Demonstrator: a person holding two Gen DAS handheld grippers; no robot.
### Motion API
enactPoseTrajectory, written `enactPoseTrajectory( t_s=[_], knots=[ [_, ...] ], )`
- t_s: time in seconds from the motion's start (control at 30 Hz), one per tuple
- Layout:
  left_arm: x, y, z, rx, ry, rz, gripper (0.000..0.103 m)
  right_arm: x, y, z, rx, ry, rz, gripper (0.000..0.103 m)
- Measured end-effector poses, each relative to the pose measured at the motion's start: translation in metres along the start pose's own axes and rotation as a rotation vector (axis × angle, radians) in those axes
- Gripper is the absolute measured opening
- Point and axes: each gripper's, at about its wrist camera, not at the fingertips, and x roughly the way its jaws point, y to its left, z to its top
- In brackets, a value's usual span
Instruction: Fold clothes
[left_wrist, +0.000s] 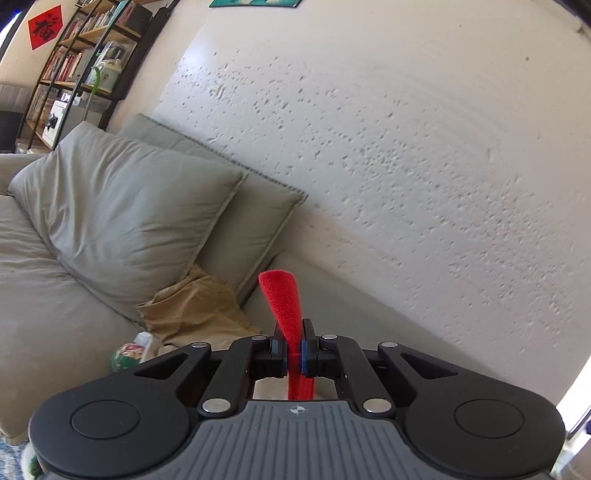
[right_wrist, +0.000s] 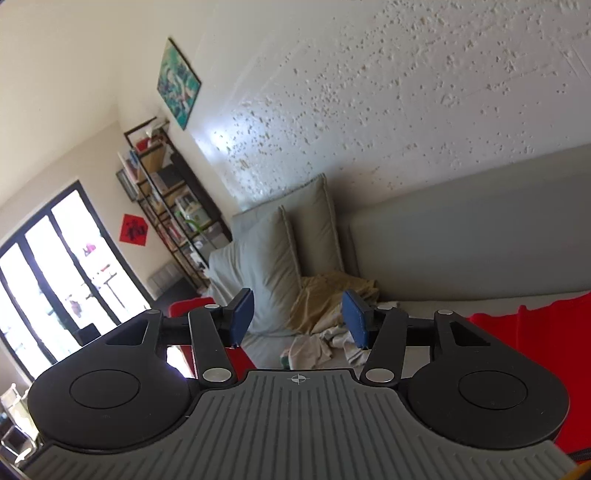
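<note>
- Sofa (left_wrist: 44, 280): the landmark; grey, set against a white textured wall (left_wrist: 406, 147), two grey cushions (left_wrist: 122, 206) propped at its back corner.
- Red cloth (left_wrist: 282, 302): the garment in hand. One edge is pinched and stands up in a tongue above the sofa seat, in front of the cushions; the right wrist view shows more of it (right_wrist: 524, 332) spread low beside the sofa seat and another red patch under that gripper.
- Left gripper (left_wrist: 294, 350): jaws drawn together, clamped on the red cloth, which passes between the pads and hangs down behind them.
- Right gripper (right_wrist: 297, 317): jaws apart, blue pads (right_wrist: 354, 317) bare, nothing between them; it points toward the sofa's cushion corner.
- Tan garment (left_wrist: 195, 310): crumpled on the sofa seat against the cushions, untouched.
- Pale garments (right_wrist: 321, 343): small heap on the sofa seat just in front of the tan one; a patterned piece (left_wrist: 127, 356) lies near it.
- Bookshelf (left_wrist: 85, 62): beyond the sofa's far end, along the same wall.
- Step, as judged: the red cloth is lifted by one edge only, so this looks like picking up and spreading it, with no fold yet made.
- Next move, as judged: the free right gripper needs a second hold on the red cloth, at a matching edge or corner, so it can be stretched flat over the sofa seat before folding.
</note>
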Motion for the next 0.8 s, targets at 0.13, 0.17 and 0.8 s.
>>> enactPoseTrajectory(
  t_s=[0.13,0.17,0.8],
  knots=[
    [0.032,0.043,-0.02,0.039,0.054,0.083,0.003,0.02,0.005,-0.021,-0.023,0.072,-0.035,0.056],
    [0.04,0.054,-0.024,0.036,0.064,0.095,0.003,0.026,0.005,-0.027,-0.021,0.086,-0.033,0.056],
    [0.04,0.148,-0.063,-0.039,0.217,0.408,0.046,0.083,0.026,-0.086,0.008,0.278,-0.015,0.057]
  ],
)
